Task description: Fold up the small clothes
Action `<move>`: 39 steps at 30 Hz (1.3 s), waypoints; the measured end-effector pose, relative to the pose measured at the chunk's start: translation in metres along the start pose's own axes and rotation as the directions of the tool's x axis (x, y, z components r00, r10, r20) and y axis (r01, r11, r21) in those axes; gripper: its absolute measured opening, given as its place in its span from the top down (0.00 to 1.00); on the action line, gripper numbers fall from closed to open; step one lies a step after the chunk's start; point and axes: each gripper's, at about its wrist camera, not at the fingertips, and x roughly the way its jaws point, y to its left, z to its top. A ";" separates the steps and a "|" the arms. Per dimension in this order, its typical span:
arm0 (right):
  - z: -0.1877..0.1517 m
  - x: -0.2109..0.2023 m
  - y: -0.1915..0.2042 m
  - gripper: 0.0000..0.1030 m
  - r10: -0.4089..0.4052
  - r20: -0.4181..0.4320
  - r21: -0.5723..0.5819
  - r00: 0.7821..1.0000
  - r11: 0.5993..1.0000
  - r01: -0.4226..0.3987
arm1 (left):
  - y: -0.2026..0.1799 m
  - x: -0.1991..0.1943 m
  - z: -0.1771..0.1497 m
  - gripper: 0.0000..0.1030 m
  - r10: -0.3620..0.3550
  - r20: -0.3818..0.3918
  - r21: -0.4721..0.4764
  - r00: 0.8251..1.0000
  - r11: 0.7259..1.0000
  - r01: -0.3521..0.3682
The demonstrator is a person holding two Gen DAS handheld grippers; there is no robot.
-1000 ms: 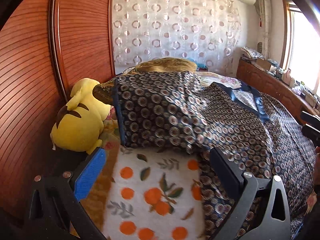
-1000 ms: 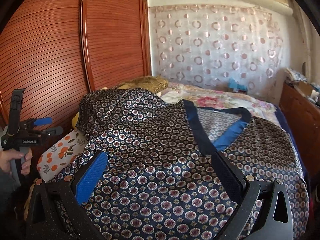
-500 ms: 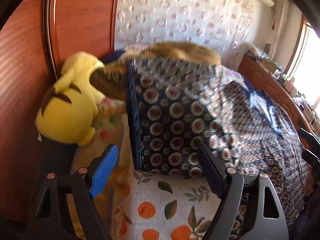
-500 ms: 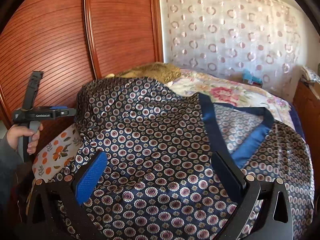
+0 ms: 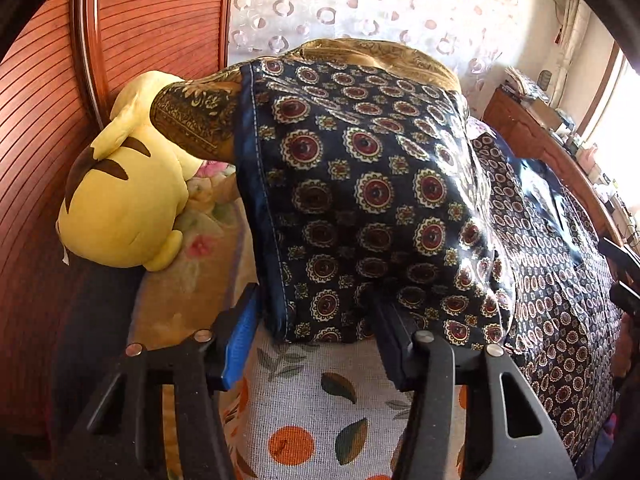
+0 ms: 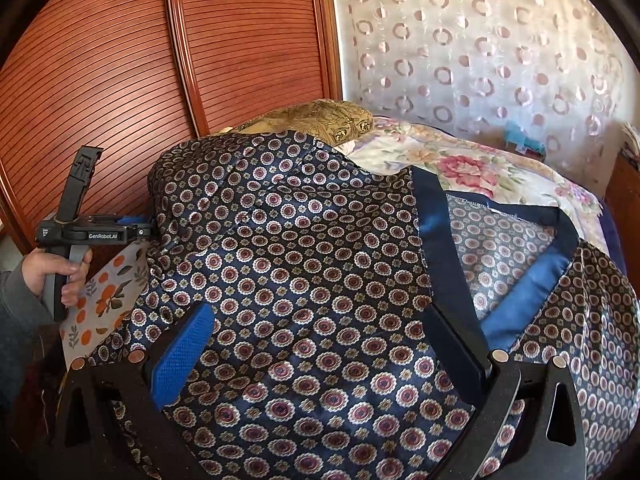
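The left gripper (image 5: pixel 316 316) has just been closing around the near-left hem of the shirt (image 5: pixel 372 200), not yet pinching, while the right gripper (image 6: pixel 320 344) stays released over it.

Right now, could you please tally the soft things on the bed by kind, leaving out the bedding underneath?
Navy satin garments with medallion print: 1
Yellow plush toys with brown stripes: 1
Gold patterned pillows: 1
White cloths printed with oranges and leaves: 1
Total: 4
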 end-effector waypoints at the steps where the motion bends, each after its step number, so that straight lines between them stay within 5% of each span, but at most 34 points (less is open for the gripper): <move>1: 0.000 0.001 -0.002 0.00 -0.001 0.001 0.002 1.000 1.000 0.001 | 0.001 0.000 -0.001 0.53 0.004 0.006 0.001 1.000 1.000 -0.004; 5: 0.002 0.001 -0.009 0.00 -0.006 0.011 0.004 1.000 1.000 0.006 | 0.003 -0.004 -0.004 0.72 0.077 0.043 0.037 0.996 0.996 -0.079; 7: 0.001 0.002 -0.011 0.00 -0.009 0.014 0.002 1.000 1.000 0.009 | 0.003 -0.009 -0.005 0.90 0.097 0.060 0.055 0.993 0.993 -0.100; 13: -0.004 0.007 -0.016 0.00 -0.014 0.007 0.017 1.000 1.000 0.014 | -0.007 -0.032 -0.003 0.95 0.011 0.086 0.090 0.996 0.996 -0.018; 22: -0.003 -0.013 -0.031 0.00 -0.052 0.038 0.038 0.998 0.998 0.050 | -0.091 -0.082 0.041 0.95 -0.159 0.158 0.263 0.975 0.958 0.113; 32: -0.022 -0.054 -0.062 0.00 -0.172 0.065 0.116 0.983 0.980 0.164 | -0.193 -0.064 0.045 0.95 -0.329 0.021 0.403 0.944 0.867 0.293; 36: -0.029 -0.061 -0.066 0.00 -0.198 0.047 0.130 0.979 0.973 0.191 | -0.191 -0.065 0.035 0.95 -0.319 0.003 0.386 0.948 0.875 0.293; 38: -0.028 -0.059 -0.064 0.00 -0.199 0.040 0.130 0.979 0.973 0.192 | -0.183 -0.068 0.032 0.83 -0.293 0.013 0.370 0.956 0.890 0.268; 39: -0.028 -0.058 -0.064 0.00 -0.197 0.037 0.128 0.980 0.973 0.191 | -0.184 -0.067 0.031 0.64 -0.276 0.021 0.366 0.961 0.897 0.249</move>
